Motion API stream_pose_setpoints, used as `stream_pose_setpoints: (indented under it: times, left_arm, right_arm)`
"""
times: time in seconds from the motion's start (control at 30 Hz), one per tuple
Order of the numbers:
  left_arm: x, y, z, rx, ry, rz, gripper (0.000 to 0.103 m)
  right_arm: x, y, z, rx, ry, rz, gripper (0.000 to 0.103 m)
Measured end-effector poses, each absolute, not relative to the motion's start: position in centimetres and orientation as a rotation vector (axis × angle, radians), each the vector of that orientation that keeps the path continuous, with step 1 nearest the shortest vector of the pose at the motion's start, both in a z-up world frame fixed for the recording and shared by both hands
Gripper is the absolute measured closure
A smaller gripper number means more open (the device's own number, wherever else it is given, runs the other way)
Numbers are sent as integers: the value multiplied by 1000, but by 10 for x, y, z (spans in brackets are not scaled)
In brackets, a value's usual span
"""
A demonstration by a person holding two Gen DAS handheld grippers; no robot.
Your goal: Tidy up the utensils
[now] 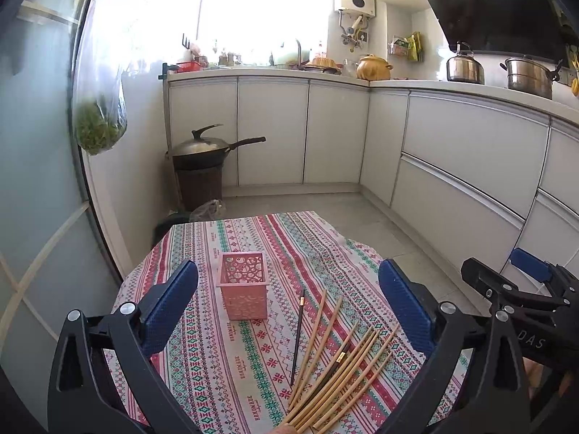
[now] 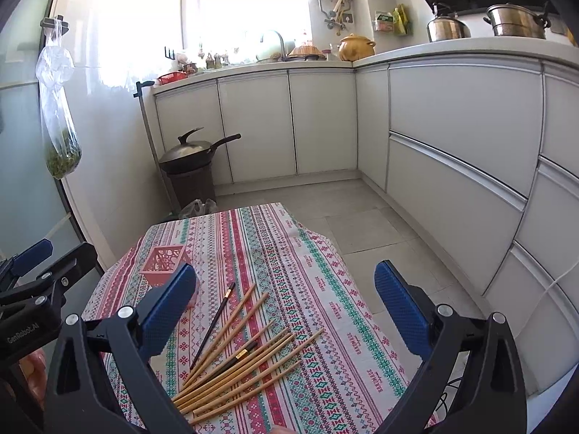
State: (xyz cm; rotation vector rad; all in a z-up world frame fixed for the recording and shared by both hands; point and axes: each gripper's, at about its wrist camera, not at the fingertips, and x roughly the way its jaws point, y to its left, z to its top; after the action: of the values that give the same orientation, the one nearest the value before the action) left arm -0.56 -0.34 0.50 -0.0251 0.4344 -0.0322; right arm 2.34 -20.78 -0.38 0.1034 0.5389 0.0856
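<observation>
Left wrist view has the left gripper point(image 1: 287, 303) nearest, its two blue fingers point(image 1: 170, 307) spread wide apart with nothing between them, held above a small table point(image 1: 202, 354) covered with a striped, patterned cloth. Just past the fingers, at the near edge of the cloth, a fan of bamboo chopsticks point(image 1: 336, 361) lies flat, the handles gathered toward the camera and the tips splayed outward. Two dark chopsticks are among them: one dark chopstick point(image 1: 297, 336) lies apart at the left side of the fan, the other is mixed in with the bamboo ones. Beyond the fan's left side stands a pink openwork holder point(image 1: 244, 285), upright on the cloth, apart from the chopsticks and with nothing visible inside.

Right wrist view shows the right gripper point(image 2: 284, 296) likewise with its fingers point(image 2: 401, 307) wide apart and holding nothing, over the same fan of chopsticks; the holder is partly hidden behind its left finger.

Farther off, a tiled floor point(image 1: 347, 213) runs to white cabinets point(image 1: 271, 130). A lidded wok point(image 1: 206, 148) sits on a dark bin by the left wall, and a plastic bag of greens point(image 1: 97, 123) hangs there. On the far counter stand a brown clay pot point(image 1: 372, 67), a kettle point(image 1: 465, 67) and a steel pot point(image 1: 528, 76).
</observation>
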Motion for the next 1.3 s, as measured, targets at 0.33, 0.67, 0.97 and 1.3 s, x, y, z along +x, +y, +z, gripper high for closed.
stream_pose_setpoints:
  times: [0.33,0.67,0.97,1.3]
  left_arm:
    - [-5,-6,4,-18,443,-29,7]
    - [-4,-6,4,-19,443,-29,7]
    - [-3,-6,2,-19,447,-28,7]
    - [-3,-6,1,-18,448,-26,7]
  right_arm:
    - [23,-207,-4,102,541,89,7]
    - [22,-206,-5,101,545,91,7]
    - [22,-206,-5,102,547,92,7]
    - [23,-207,-6,104,556,93,7]
